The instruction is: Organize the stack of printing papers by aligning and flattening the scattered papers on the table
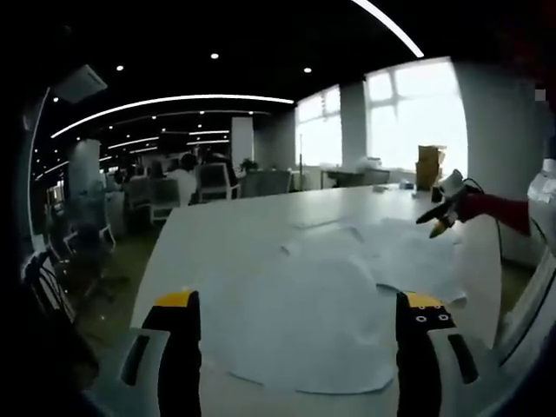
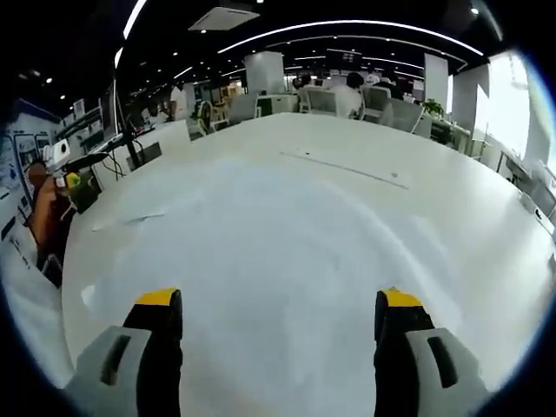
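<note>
Left gripper view: scattered papers [image 1: 347, 295] overlapping, edges askew.

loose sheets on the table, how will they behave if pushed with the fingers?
The scattered papers lie thin, flat and overlapping on the smooth white table, so they probably slide easily and one over another. Being single sheets, they likely buckle rather than move stiffly. Both the left gripper and right gripper are open above them.

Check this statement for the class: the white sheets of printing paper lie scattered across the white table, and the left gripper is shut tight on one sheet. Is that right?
Not quite. In the left gripper view the left gripper is open, its yellow-tipped jaws wide apart above the white sheets of printing paper, gripping none. The sheets do lie scattered across the white table.
</note>
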